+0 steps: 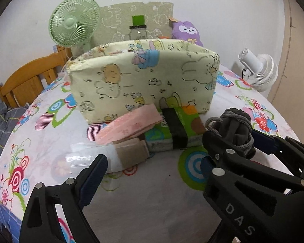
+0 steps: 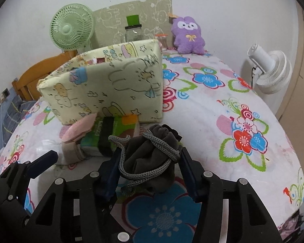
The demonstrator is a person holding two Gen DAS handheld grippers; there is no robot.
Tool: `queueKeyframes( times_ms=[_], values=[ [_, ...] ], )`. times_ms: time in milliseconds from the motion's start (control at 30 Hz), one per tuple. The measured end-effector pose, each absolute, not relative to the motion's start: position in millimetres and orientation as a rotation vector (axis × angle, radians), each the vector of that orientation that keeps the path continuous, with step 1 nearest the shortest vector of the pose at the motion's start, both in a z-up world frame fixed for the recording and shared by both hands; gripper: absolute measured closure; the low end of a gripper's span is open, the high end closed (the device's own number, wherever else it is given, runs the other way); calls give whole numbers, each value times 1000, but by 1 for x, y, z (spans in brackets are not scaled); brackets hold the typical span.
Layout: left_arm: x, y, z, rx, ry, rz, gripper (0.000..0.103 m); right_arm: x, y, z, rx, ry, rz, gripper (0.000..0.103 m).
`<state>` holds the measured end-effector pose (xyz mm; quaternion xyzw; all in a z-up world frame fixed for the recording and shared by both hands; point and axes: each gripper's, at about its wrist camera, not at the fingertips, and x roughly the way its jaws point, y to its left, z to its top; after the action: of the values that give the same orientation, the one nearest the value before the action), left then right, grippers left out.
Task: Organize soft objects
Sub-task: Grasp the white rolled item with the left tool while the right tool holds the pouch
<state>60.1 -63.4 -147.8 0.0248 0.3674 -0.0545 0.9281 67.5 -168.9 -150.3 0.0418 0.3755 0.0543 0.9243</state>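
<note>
On flowered bedsheet [image 2: 223, 109], just before fabric storage box [image 2: 111, 85], R gripper [image 2: 150, 162] clamps grey drawstring pouch [image 2: 152, 154]; L gripper [image 1: 152, 172] jaws apart, empty. Grip pouch body, not cord, w/ firm squeeze.

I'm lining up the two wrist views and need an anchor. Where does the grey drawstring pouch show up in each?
Left wrist view: pouch at right of centre, between the right gripper's jaws, which enter from the right.
Right wrist view: pouch at lower centre, between that gripper's own jaws.
Shared landmark: the yellow cartoon-print box stands just behind the pouch in both.
</note>
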Motion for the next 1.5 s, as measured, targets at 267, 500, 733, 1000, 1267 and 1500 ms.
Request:
queueKeyframes(
  times_ms=[267, 500, 733, 1000, 1267, 1500],
  values=[
    [57, -36, -143, 30, 732, -54, 7, 61, -149, -140, 81, 745, 127, 46],
    [65, -23, -145, 17, 736, -52, 4, 64, -136, -137, 78, 740, 111, 47],
    [80, -13, -155, 13, 774, -40, 4, 71, -128, -141, 72, 758, 100, 47],
    [89, -12, -164, -14, 822, -52, 8, 78, -129, -148, 80, 781, 92, 47],
    [83, -17, -164, 2, 800, -54, 21, 78, -127, -149, 72, 780, 97, 46],
    [79, -17, -160, -10, 806, -65, 25, 74, -130, -147, 85, 777, 110, 46]
  ],
)
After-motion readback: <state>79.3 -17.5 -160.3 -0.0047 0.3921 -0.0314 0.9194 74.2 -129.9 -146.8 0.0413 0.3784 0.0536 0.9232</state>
